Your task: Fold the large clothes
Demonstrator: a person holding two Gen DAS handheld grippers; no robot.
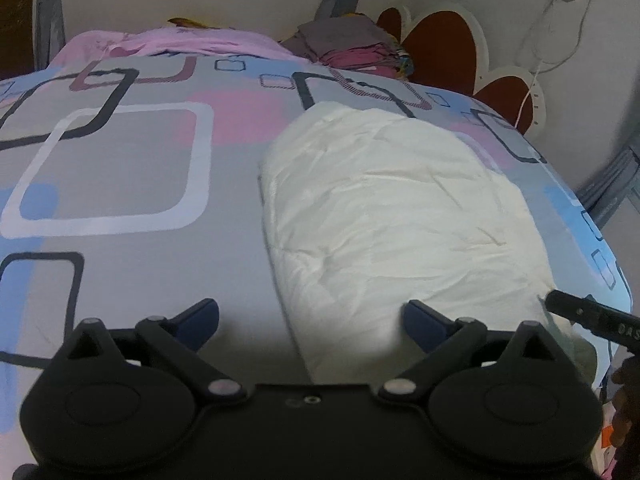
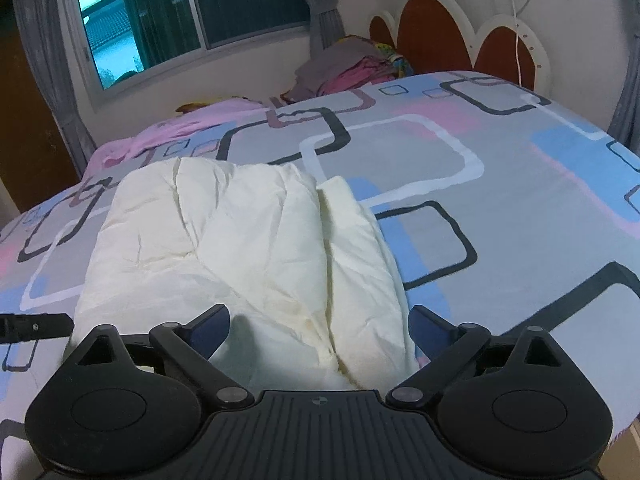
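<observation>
A cream-white padded garment (image 1: 392,216) lies folded into a thick bundle on the patterned bed; it also shows in the right wrist view (image 2: 240,248). My left gripper (image 1: 312,320) is open and empty, hovering over the bed at the bundle's near left edge. My right gripper (image 2: 320,324) is open, its jaws spread either side of the bundle's near end without holding it. The right gripper's finger (image 1: 588,316) shows at the far right of the left wrist view. The left gripper's finger (image 2: 36,324) shows at the left of the right wrist view.
The bed sheet (image 1: 132,160) is grey with pink, blue and white squares. A pink cloth (image 1: 192,42) lies at the far side. A pile of folded clothes (image 2: 344,72) sits by the red headboard (image 2: 448,36). A window (image 2: 180,12) is beyond.
</observation>
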